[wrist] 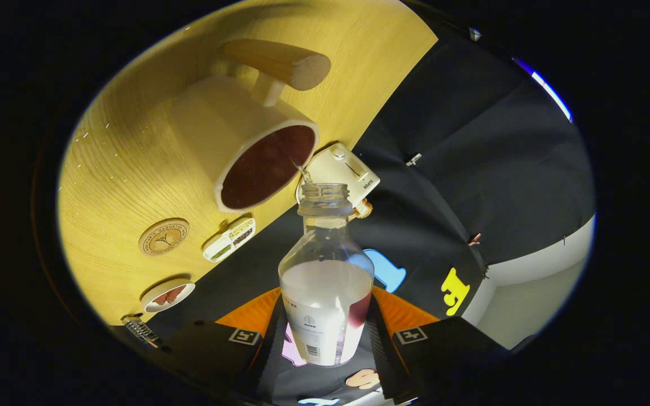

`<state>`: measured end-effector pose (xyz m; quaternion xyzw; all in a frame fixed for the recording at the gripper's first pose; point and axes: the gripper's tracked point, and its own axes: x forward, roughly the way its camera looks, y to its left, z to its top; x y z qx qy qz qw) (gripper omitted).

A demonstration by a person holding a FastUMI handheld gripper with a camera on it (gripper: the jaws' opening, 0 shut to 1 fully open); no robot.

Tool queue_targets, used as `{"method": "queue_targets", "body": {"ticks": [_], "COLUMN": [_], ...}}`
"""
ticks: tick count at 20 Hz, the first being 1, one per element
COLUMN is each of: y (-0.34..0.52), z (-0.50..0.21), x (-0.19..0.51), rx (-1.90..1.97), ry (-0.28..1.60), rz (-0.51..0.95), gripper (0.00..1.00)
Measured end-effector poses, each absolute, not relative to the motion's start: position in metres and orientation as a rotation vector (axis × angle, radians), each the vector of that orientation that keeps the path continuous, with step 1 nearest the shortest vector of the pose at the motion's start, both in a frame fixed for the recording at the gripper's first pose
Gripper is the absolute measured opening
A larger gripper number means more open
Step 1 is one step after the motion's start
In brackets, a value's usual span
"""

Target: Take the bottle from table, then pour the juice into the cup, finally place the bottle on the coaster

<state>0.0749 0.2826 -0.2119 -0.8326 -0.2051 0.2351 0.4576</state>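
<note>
My gripper (326, 330) is shut on a clear plastic bottle (326, 282), both fingers pressing its labelled lower body. The bottle is uncapped and tilted, with pale liquid in its lower half. Its open mouth (324, 192) points at the rim of a cream cup (240, 146) with a wooden handle (280, 62). The cup stands on the yellow wooden table (116, 169), and its inside looks dark red. A thin trickle runs from the bottle's mouth toward the cup's rim. A round wooden coaster (163, 237) lies on the table beside the cup.
A small white device with a dial (343, 169) sits just behind the bottle's mouth at the table's edge. A small rectangular box (229, 239) and a round lidded tin (168, 295) lie on the table near the coaster. A metal object (140, 329) lies by the tin.
</note>
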Motion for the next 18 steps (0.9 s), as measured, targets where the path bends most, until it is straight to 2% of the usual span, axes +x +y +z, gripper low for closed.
{"method": "queue_targets", "body": {"ticks": [18], "y": [0.2723], "z": [-0.219], "x": [0.0789], "rx": [-2.044], "ry": [-0.475], "rz": [0.601], "gripper": [0.71]}}
